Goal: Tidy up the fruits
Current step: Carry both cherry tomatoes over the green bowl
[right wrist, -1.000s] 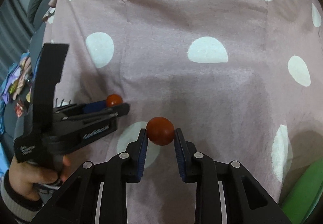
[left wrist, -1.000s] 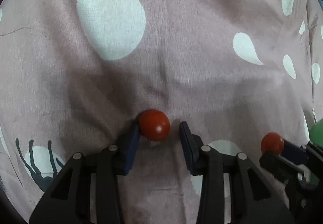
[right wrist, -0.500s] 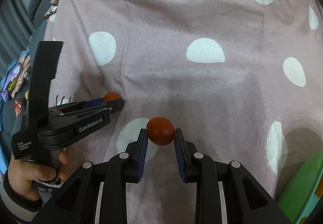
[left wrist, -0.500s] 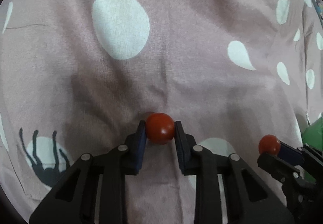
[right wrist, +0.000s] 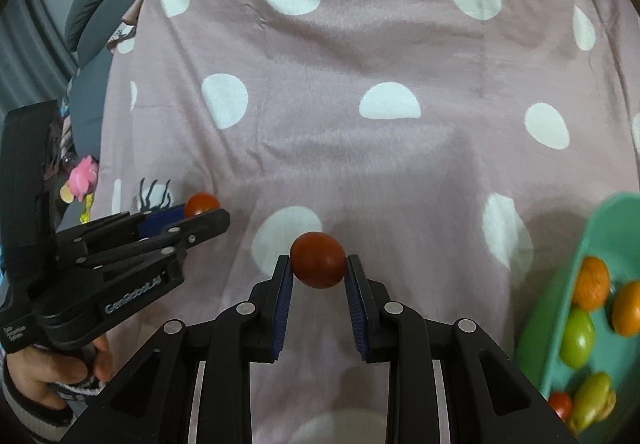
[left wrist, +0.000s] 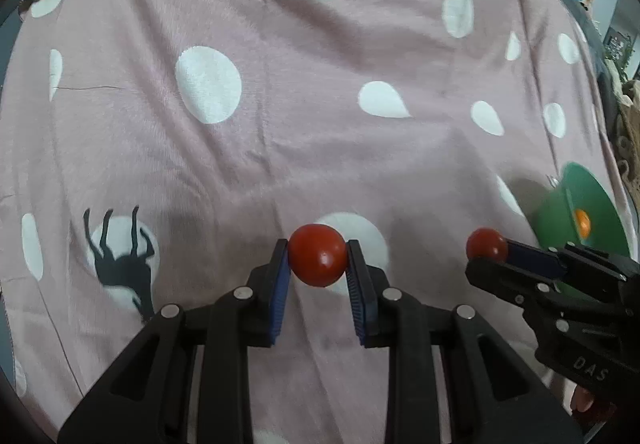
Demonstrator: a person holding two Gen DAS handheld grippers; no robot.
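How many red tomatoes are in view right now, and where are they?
3. One red tomato is clamped in the left gripper, one in the right gripper, and a small one sits in the green bowl. More may be hidden there.

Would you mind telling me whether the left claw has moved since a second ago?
Yes. The left claw has lifted its red fruit away from the blanket, whose dots look smaller.

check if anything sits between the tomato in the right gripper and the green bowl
Nothing visible does. The right gripper holds its tomato, and only bare spotted blanket lies between it and the green bowl at the right edge.
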